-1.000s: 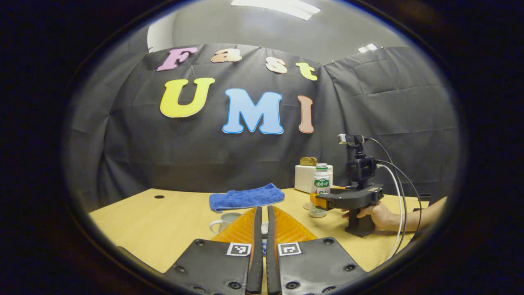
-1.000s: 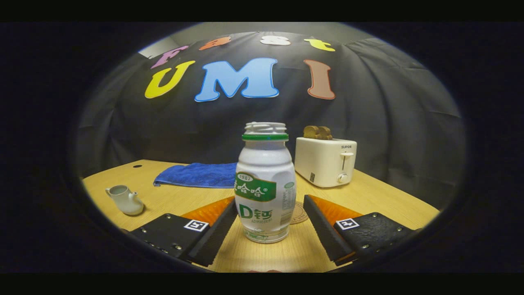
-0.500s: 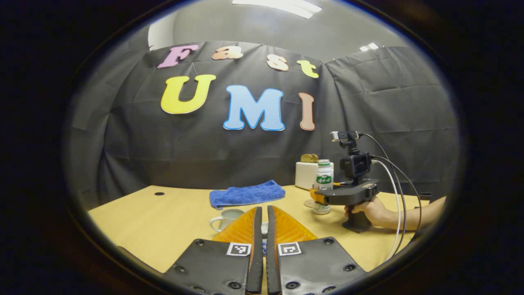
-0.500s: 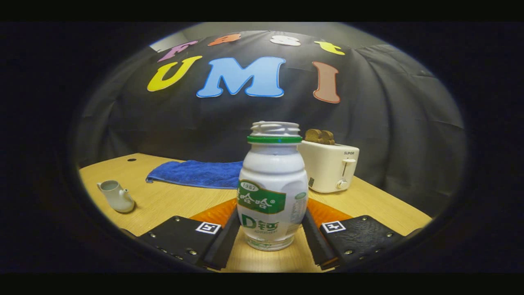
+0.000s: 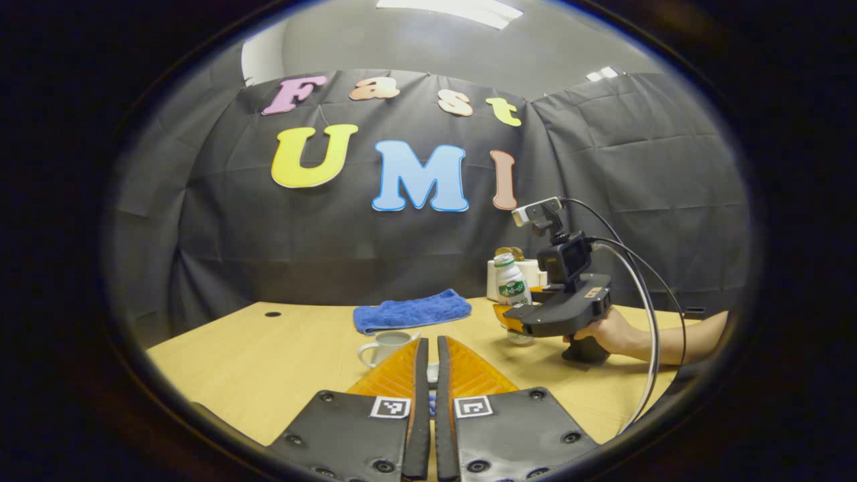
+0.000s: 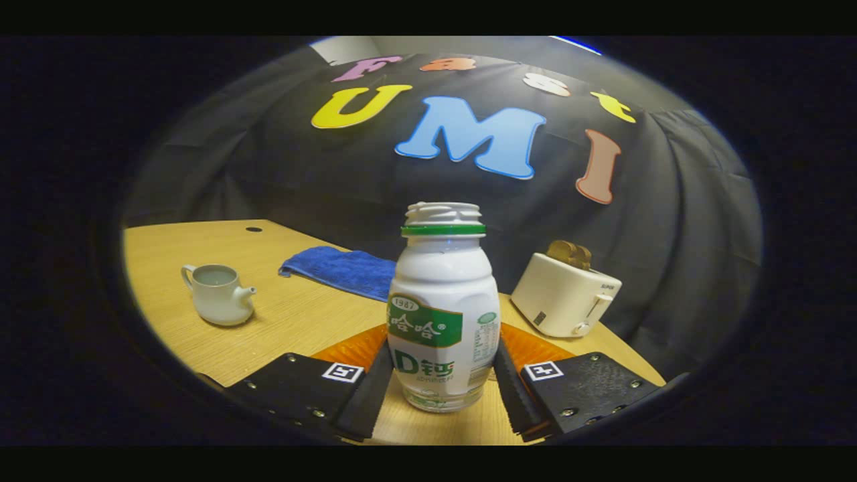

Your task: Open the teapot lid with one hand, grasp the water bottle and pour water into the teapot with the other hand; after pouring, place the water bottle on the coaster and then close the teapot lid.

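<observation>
A white teapot (image 6: 217,294) stands open on the wooden table, its lid off; it is also seen as the teapot (image 5: 387,345) just beyond my left gripper (image 5: 428,345). That gripper is shut, and a sliver of the white lid (image 5: 432,373) shows between its fingers. My right gripper (image 6: 442,351) is shut on a white water bottle (image 6: 442,308) with a green label and no cap. In the left gripper view the bottle (image 5: 511,281) is off the table and leans left, held by the right gripper (image 5: 514,321) and a hand (image 5: 609,331).
A blue towel (image 6: 341,268) lies at the back of the table (image 5: 268,361), behind the teapot. A white toaster (image 6: 566,294) with bread in it stands at the back right. Cables hang from the right gripper's camera mount (image 5: 566,258).
My right gripper has closed on the bottle, lifted it and tilted it leftward, toward the teapot. My left gripper has stayed shut and hardly moved.
</observation>
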{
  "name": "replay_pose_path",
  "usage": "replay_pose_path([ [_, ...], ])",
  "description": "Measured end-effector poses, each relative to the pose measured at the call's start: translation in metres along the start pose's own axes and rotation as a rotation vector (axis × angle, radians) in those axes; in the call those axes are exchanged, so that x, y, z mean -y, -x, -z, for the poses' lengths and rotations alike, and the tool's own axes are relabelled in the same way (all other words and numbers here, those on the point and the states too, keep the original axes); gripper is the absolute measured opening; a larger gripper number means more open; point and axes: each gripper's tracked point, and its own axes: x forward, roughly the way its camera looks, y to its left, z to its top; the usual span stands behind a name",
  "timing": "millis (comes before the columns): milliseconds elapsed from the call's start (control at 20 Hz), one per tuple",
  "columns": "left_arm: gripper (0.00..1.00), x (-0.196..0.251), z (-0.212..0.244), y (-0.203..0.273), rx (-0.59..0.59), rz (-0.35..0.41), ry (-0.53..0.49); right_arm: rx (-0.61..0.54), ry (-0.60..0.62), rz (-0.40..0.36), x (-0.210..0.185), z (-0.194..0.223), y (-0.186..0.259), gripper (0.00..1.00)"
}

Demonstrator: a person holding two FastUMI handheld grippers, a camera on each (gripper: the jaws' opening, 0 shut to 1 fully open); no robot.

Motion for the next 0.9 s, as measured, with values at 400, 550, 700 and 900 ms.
replay_pose_path([
  [400, 0.1, -0.017, -0.002, 0.019, 0.019, -0.028, 0.053, 0.004, 0.215, -0.081, -0.045, -0.014, -0.007, 0.73],
  [550, 0.1, -0.022, 0.0, 0.024, 0.015, -0.048, 0.037, -0.007, 0.286, -0.113, -0.059, -0.014, -0.011, 0.73],
  [700, 0.14, -0.023, -0.001, 0.03, 0.022, -0.057, 0.018, -0.009, 0.388, -0.141, -0.073, -0.016, -0.01, 0.73],
  [900, 0.1, -0.02, -0.004, 0.033, 0.031, -0.053, -0.007, 0.004, 0.518, -0.161, -0.088, -0.015, -0.013, 0.73],
])
